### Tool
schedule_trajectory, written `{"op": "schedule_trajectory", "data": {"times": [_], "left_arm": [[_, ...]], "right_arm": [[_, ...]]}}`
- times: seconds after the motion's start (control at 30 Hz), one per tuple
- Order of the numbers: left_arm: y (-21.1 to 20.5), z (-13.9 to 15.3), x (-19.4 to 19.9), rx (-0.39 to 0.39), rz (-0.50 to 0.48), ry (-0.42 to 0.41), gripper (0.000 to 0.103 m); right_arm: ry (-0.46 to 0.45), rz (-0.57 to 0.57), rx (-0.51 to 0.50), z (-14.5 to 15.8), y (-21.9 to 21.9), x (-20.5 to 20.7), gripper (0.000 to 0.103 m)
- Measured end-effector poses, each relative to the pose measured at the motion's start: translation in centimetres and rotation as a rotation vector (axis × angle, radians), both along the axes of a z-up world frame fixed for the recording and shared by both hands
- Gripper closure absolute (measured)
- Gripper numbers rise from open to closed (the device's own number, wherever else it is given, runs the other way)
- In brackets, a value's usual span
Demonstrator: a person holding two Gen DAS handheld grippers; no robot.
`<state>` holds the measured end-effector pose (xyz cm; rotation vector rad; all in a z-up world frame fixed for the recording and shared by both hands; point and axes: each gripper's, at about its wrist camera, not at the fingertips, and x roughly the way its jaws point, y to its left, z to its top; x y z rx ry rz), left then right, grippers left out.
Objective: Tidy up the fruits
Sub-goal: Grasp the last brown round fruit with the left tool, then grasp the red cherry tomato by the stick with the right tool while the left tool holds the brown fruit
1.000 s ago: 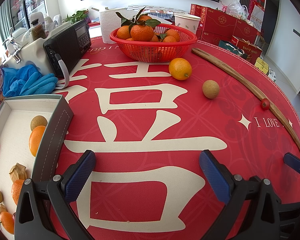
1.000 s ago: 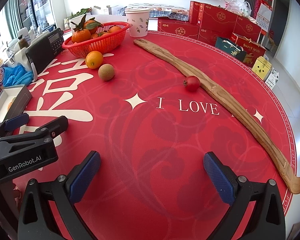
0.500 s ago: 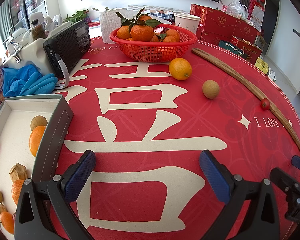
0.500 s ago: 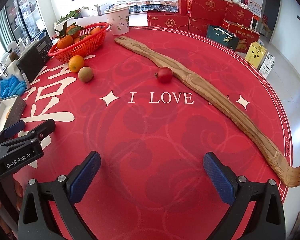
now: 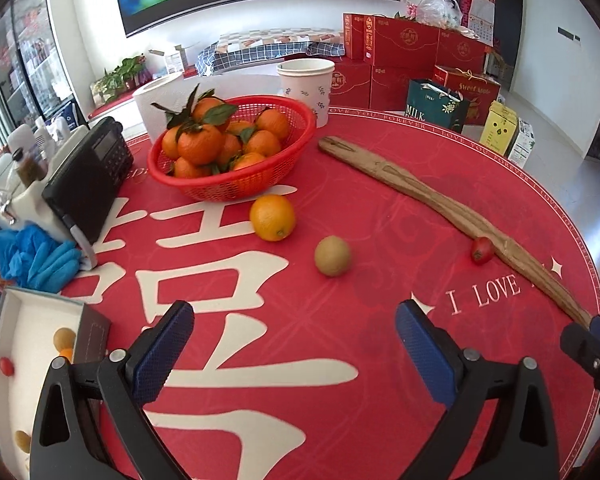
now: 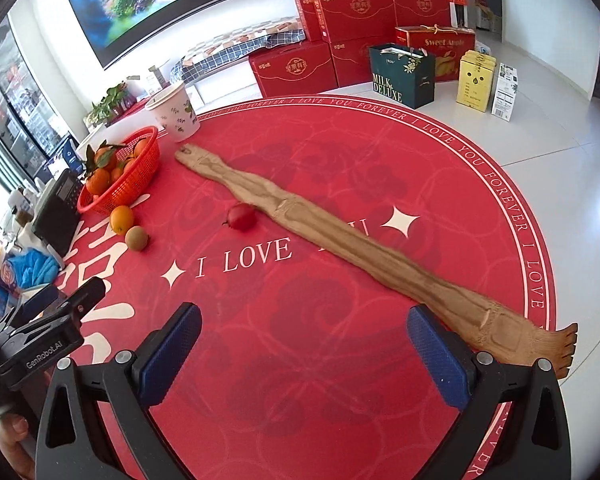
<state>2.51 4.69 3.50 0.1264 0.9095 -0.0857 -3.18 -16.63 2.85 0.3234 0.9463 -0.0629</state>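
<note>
Claws, left [image 5: 294, 350] and right [image 6: 304, 356], gape wide and empty over smooth orange [image 5: 272, 217], fuzzy kiwi [image 5: 332, 256], mesh basket [image 5: 236, 182].

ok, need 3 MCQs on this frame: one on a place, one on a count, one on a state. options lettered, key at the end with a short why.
1. Where does the small red fruit lie?
A. In the red basket
B. On the cloth, against the long wooden piece
C. In the white box

2. How many loose fruits lie on the red tablecloth, outside basket and box?
A. One
B. Three
C. Five

3. How stands the right gripper?
A. Open, nothing between its fingers
B. Shut on the kiwi
C. Shut on an orange

Key:
1 B: it sits beside the long wooden piece, far from the red basket.
2 B: the orange, the kiwi and the small red fruit.
3 A: its blue pads stand wide apart over bare cloth.
</note>
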Motion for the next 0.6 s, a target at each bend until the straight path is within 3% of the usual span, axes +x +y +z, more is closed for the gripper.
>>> {"op": "schedule_trajectory", "data": {"times": [0.13,0.27,0.33,0.47,0.6], "left_arm": [[-1.9,-1.2,2.2,0.020,0.002,0.010,0.013],[-3.0,-2.5,3.9,0.032,0.009,0.046,0.029],[-2.9,-2.8,4.4,0.001,0.022,0.045,0.037],[-2.7,-2.8,4.5,-0.055,0.011,0.046,0.074],[-2.0,-2.7,2.9,-0.025,-0.005,0.030,0.076]], "right_arm": [[0.002,-0.009,0.004,-0.1,-0.8,-0.1,0.000],[0.007,-0.005,0.001,-0.2,-1.1,0.0,0.000],[0.003,-0.004,-0.002,-0.3,-1.3,-0.1,0.000],[-0.020,0.005,-0.027,0.0,-1.0,0.2,0.000],[-0.046,0.022,-0.064,0.2,0.1,1.4,0.000]]}}
